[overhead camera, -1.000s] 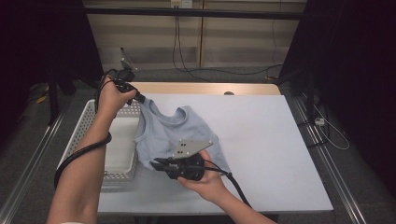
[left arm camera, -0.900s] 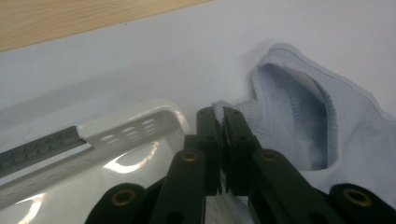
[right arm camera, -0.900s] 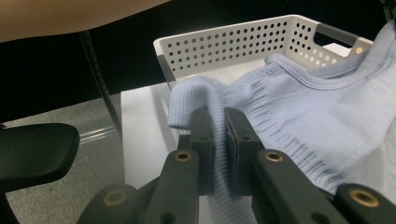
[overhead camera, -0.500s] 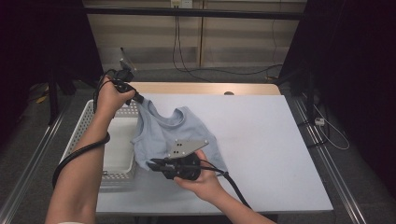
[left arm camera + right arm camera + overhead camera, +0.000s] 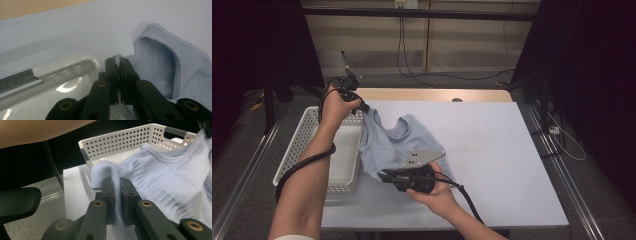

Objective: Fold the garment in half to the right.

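**Top lifted out of basket, both grippers clamped on it**

You hold the light blue knit top (image 5: 397,145) with both grippers. Left gripper (image 5: 362,106) has its fingers (image 5: 111,72) closed on the edge by one strap, raised over the far corner of the white basket (image 5: 302,145). Right gripper (image 5: 384,175) has its fingers (image 5: 107,192) pinched on the ribbed hem, low and near you, just beside the basket's right wall.

The top lies mostly on the table (image 5: 492,150), its left part draped against the basket wall; neckline faces the far side.

Step in hand, as I read it: dragging the top clear of the basket and spreading it flat. Next move likely calls for pulling both hands rightward together, keeping the cloth taut between strap and hem, then lowering it flat well clear of the basket. Don't let go before the fabric is off the rim, or it may slump back in.

Basket: perforated white plastic, sits at the table's left edge. Inside looks bare, white floor visible, nothing in it that I can make out.
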Available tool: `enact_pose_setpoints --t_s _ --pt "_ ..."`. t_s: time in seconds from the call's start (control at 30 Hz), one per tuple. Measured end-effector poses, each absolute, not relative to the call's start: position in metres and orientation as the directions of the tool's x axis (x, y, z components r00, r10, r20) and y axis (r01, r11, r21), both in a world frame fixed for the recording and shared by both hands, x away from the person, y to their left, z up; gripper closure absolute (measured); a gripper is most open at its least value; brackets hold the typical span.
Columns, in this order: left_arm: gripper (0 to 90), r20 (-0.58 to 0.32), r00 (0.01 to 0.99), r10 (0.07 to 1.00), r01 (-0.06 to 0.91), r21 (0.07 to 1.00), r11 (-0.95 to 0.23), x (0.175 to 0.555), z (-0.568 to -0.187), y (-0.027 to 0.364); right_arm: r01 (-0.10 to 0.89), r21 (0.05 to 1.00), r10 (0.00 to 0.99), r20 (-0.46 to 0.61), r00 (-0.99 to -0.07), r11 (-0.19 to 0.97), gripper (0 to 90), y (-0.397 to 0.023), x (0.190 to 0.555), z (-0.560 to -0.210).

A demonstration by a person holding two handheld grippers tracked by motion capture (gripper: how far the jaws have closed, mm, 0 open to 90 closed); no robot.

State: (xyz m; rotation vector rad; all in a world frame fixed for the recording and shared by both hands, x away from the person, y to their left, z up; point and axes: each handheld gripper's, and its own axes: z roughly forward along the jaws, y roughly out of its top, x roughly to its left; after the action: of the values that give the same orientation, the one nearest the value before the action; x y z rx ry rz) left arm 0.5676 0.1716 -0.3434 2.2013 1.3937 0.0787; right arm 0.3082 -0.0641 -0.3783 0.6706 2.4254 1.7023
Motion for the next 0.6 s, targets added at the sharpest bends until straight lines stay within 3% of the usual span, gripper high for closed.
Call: enact_pose_setpoints --t_s 0.6 --pt "86.6 -0.209 0.48 0.852 0.816 0.464 -0.346 0.567 -0.343 0.168 0.321 0.911 0.407 0.199 -0.891 0.258 83.7 -0.068 0.307 -0.384"
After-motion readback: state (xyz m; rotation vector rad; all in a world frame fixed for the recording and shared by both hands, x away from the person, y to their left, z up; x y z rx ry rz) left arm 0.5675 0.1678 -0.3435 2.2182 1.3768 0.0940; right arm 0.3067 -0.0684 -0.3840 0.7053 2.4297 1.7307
